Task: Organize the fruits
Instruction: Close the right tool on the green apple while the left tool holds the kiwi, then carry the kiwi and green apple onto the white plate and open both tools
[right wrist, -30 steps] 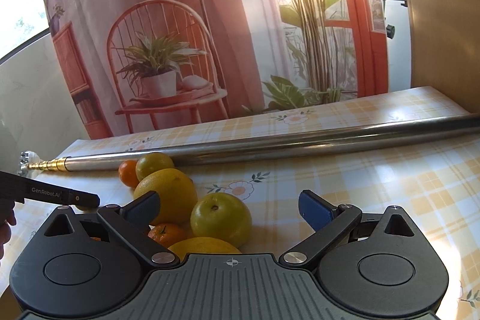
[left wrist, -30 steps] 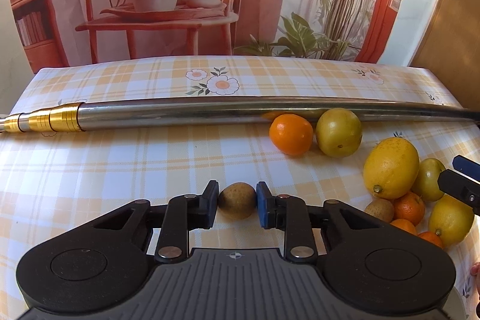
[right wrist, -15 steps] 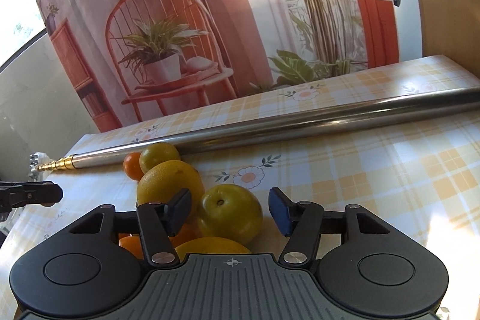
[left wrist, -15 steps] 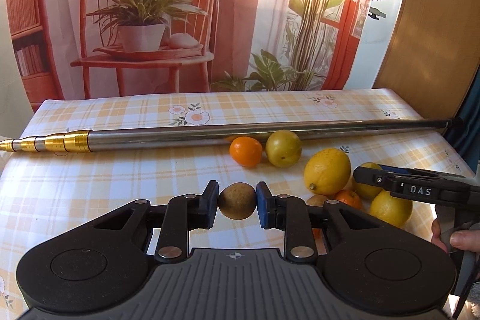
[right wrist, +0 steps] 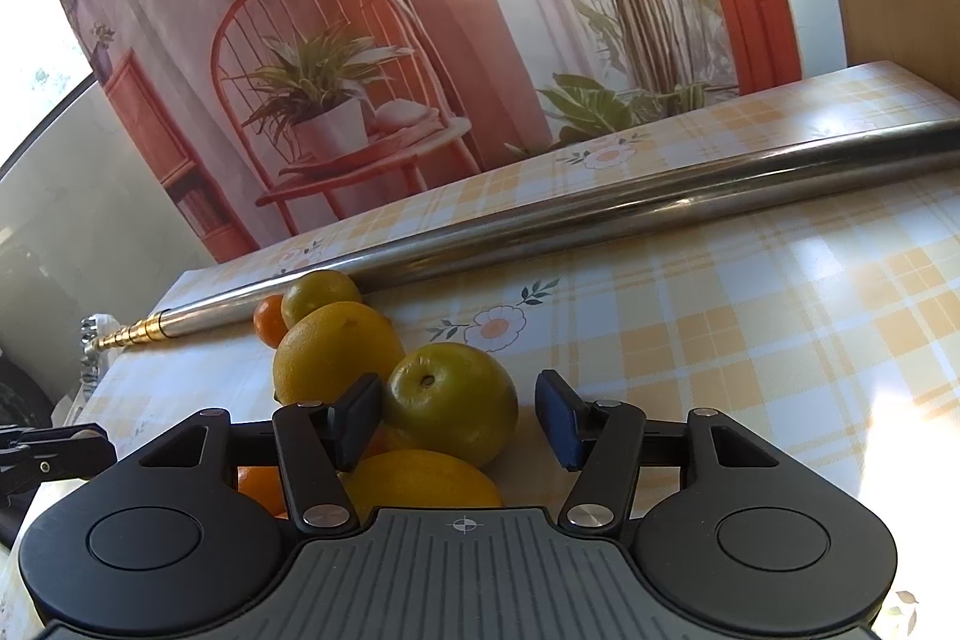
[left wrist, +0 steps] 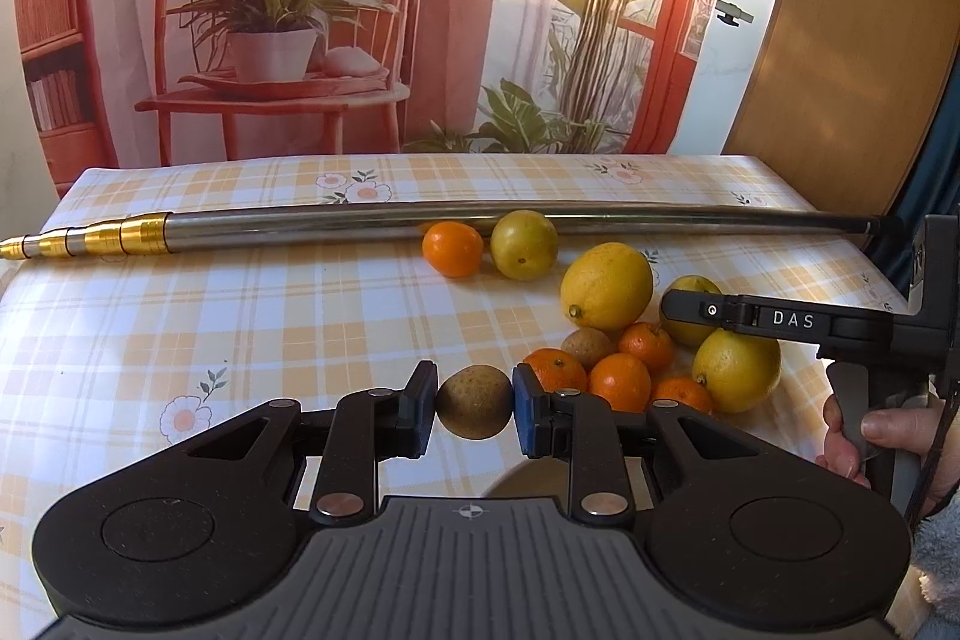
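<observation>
My left gripper is shut on a small round brown fruit, held above the checked tablecloth. To its right lies a pile: a big lemon, a second lemon, several tangerines and another brown fruit. My right gripper is open around a yellow-green fruit; a gap shows at the right pad. From the side, the right gripper hovers over the pile.
A long metal pole with a gold telescopic end lies across the table behind the fruit. An orange and a yellow-green fruit rest against it. A hand grips the right handle. A printed backdrop stands behind the table.
My left gripper has drawn back and up with the brown fruit. The right gripper has moved in on the yellow-green fruit and its jaws have narrowed around it.
</observation>
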{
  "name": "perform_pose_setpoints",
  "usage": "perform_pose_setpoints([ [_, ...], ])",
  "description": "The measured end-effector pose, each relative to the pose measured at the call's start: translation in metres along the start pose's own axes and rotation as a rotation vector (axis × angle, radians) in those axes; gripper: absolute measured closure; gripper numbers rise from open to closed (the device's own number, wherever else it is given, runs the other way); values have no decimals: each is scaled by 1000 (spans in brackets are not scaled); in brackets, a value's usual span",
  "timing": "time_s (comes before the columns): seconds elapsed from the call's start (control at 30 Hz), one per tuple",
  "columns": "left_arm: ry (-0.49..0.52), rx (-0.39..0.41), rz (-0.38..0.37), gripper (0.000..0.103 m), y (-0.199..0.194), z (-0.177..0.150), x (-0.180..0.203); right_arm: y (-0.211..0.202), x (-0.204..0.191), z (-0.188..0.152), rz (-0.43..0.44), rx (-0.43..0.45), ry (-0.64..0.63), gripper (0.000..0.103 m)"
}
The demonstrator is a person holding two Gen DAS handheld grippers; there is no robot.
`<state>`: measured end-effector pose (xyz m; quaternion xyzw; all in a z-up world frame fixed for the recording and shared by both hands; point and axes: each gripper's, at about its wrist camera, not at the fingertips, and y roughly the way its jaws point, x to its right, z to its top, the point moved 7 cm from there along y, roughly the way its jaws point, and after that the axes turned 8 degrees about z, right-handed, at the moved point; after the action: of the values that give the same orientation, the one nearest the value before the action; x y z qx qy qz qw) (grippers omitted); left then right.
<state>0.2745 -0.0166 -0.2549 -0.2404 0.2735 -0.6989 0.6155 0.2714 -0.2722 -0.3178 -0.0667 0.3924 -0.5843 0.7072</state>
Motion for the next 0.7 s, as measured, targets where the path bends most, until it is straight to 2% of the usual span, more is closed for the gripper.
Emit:
perform_pose_setpoints([
  [0.1, 7, -4, -5, 75, -2, -2, 2, -2, -1, -1, 34, 3, 5, 58],
  [0.23, 14, -5, -9, 75, -4, -4, 4, -5, 0, -1, 46, 14, 7, 59],
  [0.7, 14, -5, -5, 75, -21, -13, 5, -20, 7, 2, -13, 90, 13, 59],
])
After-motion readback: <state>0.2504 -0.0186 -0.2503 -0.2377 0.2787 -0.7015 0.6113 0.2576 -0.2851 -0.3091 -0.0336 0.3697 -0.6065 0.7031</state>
